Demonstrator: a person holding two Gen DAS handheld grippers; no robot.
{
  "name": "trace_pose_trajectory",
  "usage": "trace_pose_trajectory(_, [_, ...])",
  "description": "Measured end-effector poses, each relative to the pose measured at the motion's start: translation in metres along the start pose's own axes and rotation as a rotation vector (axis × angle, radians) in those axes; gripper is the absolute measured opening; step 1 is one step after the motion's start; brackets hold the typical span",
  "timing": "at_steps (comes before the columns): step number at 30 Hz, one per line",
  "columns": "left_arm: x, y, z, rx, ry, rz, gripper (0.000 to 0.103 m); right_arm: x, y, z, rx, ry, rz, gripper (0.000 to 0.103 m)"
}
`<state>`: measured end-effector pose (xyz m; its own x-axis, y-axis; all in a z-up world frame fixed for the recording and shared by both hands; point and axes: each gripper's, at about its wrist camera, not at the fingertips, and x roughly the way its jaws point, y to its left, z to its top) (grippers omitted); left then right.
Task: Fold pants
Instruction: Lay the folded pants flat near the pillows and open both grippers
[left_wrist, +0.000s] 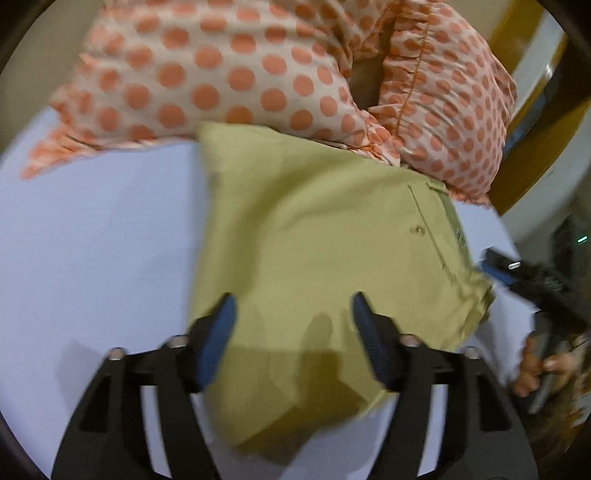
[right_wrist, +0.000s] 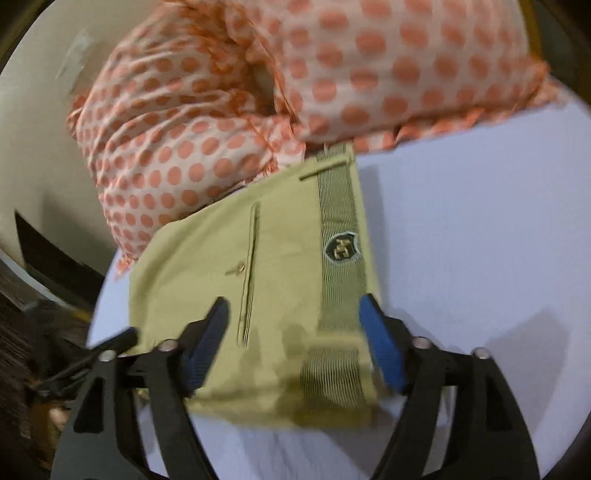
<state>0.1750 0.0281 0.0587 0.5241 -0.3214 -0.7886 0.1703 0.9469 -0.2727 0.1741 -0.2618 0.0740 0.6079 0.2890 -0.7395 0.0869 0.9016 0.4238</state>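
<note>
**Khaki pants lying folded on the bed, both grippers spread above them**

One pair of pants is lying on the pale lavender bedsheet, folded into a compact, roughly rectangular bundle. The cloth is showing as a yellowish khaki, smooth across the top layer with soft creases near the edges. In the right wrist view the pants are showing one welt pocket slit with one small button beside it, and one striped waistband strip carrying one dark round badge with gold lettering, too blurred to read. The far edge of the bundle is touching the pillows.

Two pillows are sitting at the head of the bed, both in pale fabric with orange polka dots and ruffled edges: one larger pillow and a second pillow leaning beside it.

Two grippers are showing. The left gripper is hovering over the near part of the pants with its jaws spread wide, grasping nothing. The right gripper is likewise hanging over the waistband end, jaws wide apart and released, with the cloth lying flat beneath. Each gripper is carrying two blue-padded fingers.
</note>
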Motion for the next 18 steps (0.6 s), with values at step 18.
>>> trace_pose_trajectory(18, [-0.047, -0.028, -0.138, 0.063, -0.032, 0.303, 0.101, -0.018, 0.064, -0.147, -0.264, 0.002, -0.274, 0.102])
